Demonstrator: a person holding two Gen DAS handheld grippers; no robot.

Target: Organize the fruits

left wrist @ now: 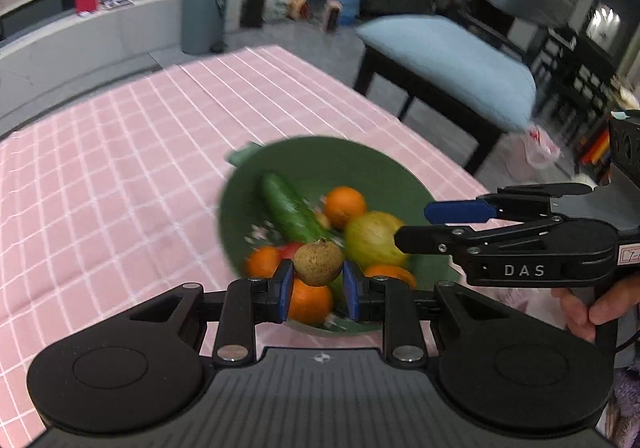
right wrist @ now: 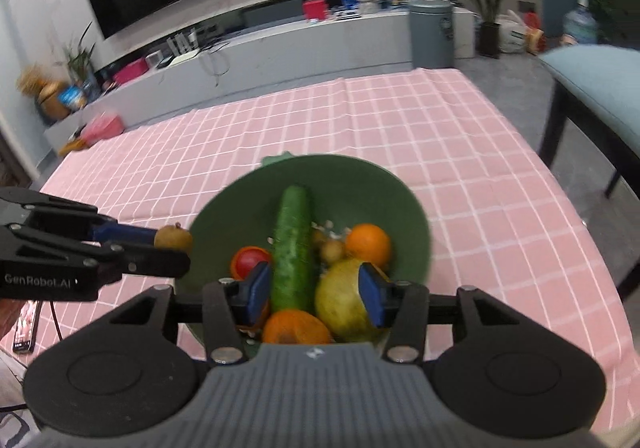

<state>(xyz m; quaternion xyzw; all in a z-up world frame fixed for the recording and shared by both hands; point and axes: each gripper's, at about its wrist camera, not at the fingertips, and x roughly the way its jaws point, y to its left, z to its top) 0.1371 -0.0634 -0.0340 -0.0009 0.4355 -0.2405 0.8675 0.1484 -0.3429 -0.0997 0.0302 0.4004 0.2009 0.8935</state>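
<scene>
A dark green bowl (left wrist: 320,152) (right wrist: 340,168) on the pink checked cloth holds a cucumber (left wrist: 288,208) (right wrist: 294,248), several oranges (left wrist: 344,206) (right wrist: 368,244), a large yellow-green fruit (left wrist: 372,244) (right wrist: 340,304) and a red fruit (right wrist: 250,262). My left gripper (left wrist: 318,284) (right wrist: 172,248) is shut on a small brown fruit (left wrist: 319,263) (right wrist: 173,238), held above the bowl's near-left rim. My right gripper (right wrist: 316,296) (left wrist: 414,226) hangs open over the bowl's near side. Its blue pads stand apart above the cucumber and the yellow-green fruit, pressing on nothing.
The pink tablecloth (left wrist: 120,168) (right wrist: 440,136) spreads wide to the left of the bowl and beyond it. A dark chair with a light-blue cushion (left wrist: 448,60) stands past the table's right edge. A phone (right wrist: 26,328) lies at the near-left edge. A hand (left wrist: 592,308) holds the right gripper.
</scene>
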